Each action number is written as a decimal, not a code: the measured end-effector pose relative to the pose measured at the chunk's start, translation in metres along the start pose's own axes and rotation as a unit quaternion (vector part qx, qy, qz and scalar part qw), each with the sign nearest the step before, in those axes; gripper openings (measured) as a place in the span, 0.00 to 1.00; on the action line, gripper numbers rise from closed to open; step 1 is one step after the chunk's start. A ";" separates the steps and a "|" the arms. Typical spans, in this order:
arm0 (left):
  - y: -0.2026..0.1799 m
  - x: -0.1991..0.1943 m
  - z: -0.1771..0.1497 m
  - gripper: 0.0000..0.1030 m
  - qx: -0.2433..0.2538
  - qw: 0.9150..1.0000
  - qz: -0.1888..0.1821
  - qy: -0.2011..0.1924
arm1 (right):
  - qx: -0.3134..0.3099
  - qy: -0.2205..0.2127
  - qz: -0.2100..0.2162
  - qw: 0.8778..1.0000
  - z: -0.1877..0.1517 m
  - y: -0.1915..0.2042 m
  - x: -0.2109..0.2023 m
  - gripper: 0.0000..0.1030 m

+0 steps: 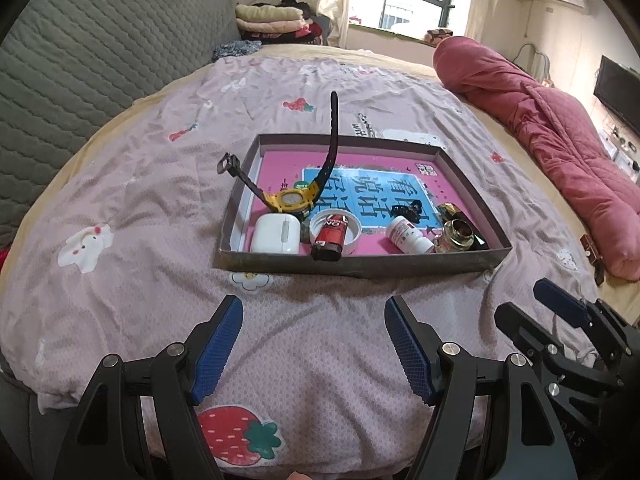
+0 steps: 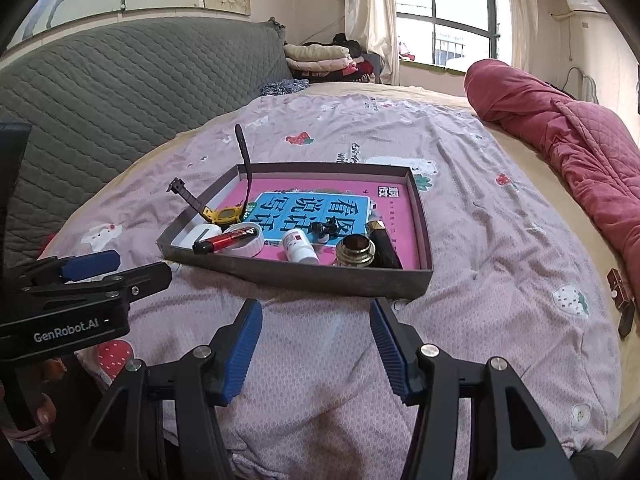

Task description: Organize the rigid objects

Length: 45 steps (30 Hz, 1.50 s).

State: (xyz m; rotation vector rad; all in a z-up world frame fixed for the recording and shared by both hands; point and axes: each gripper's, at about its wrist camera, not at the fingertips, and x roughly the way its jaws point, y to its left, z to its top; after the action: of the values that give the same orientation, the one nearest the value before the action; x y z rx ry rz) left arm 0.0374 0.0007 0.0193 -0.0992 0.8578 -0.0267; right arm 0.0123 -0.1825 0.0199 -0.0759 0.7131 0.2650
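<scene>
The left gripper (image 2: 90,266), seen from the right wrist camera, carries white lettering "GenRobot.AI" on the side of its black body. The pink book (image 2: 394,212) lying in the shallow box (image 2: 304,278) has a blue panel with large black Chinese characters, seen upside down from both cameras; they appear to read 看图说话写话. The red tube (image 1: 330,234) shows white letters "ON", part of a longer word. Dark print on the bedsheet (image 1: 364,128) beyond the box is too small to read.
</scene>
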 end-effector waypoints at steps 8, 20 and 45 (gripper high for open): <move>-0.001 0.008 -0.005 0.73 0.001 1.000 0.001 0.006 | -0.010 0.006 0.003 1.000 -0.010 0.003 0.008 0.54; -0.005 0.027 -0.013 0.73 0.007 1.000 0.003 0.021 | -0.001 0.011 -0.004 1.000 -0.018 -0.004 0.027 0.54; -0.002 0.032 -0.017 0.73 0.009 1.000 0.011 0.013 | -0.001 0.027 -0.005 1.000 -0.023 -0.004 0.034 0.54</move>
State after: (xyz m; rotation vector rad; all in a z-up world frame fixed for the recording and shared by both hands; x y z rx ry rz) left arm 0.0452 -0.0049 -0.0154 -0.0721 0.8848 -0.0159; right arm 0.0235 -0.1823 -0.0198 -0.0884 0.7653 0.2539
